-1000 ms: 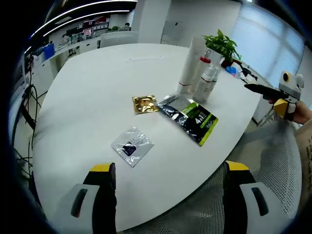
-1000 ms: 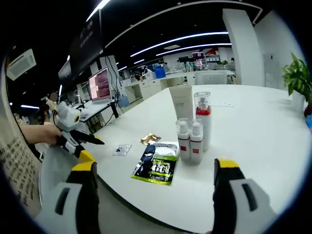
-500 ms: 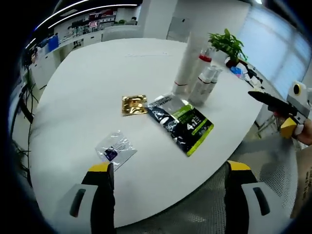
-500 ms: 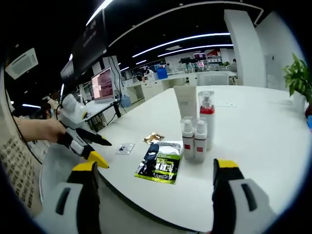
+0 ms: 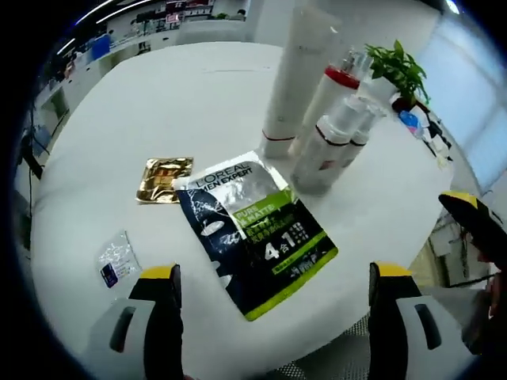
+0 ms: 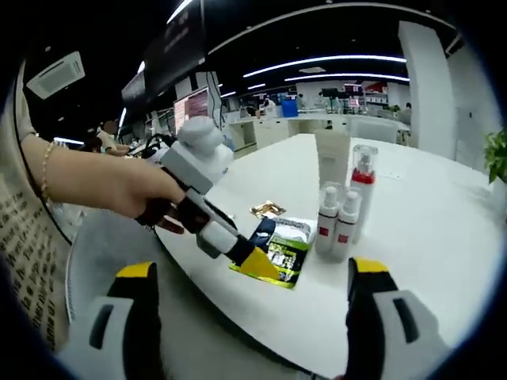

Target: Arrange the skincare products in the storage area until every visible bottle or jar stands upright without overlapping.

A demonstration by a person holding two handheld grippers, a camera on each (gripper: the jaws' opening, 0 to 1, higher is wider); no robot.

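On the white round table [image 5: 158, 95] a tall white tube [image 5: 291, 79], a red-collared pump bottle [image 5: 329, 96] and two small white pump bottles [image 5: 320, 152] stand upright, close together. A black-and-green sachet [image 5: 253, 233] lies flat in front of them, with a gold sachet [image 5: 164, 179] and a small clear sachet [image 5: 116, 260] to its left. My left gripper [image 5: 273, 273] hangs open just above the black-and-green sachet. In the right gripper view the left gripper [image 6: 255, 264], held by a hand, points down at that sachet [image 6: 283, 244], beside the bottles [image 6: 337, 222]. My right gripper [image 6: 253, 269] is open, off the table edge.
A potted plant [image 5: 400, 67] and small items sit at the far right rim of the table. The right gripper's dark, yellow-tipped jaw [image 5: 475, 226] pokes in past the table edge. A person's arm [image 6: 87, 182] reaches in from the left. Desks and monitors fill the office behind.
My left gripper has moved forward and down over the table, close above the black-and-green sachet. The bottles and sachets have not moved. The right gripper stays open off the table edge.
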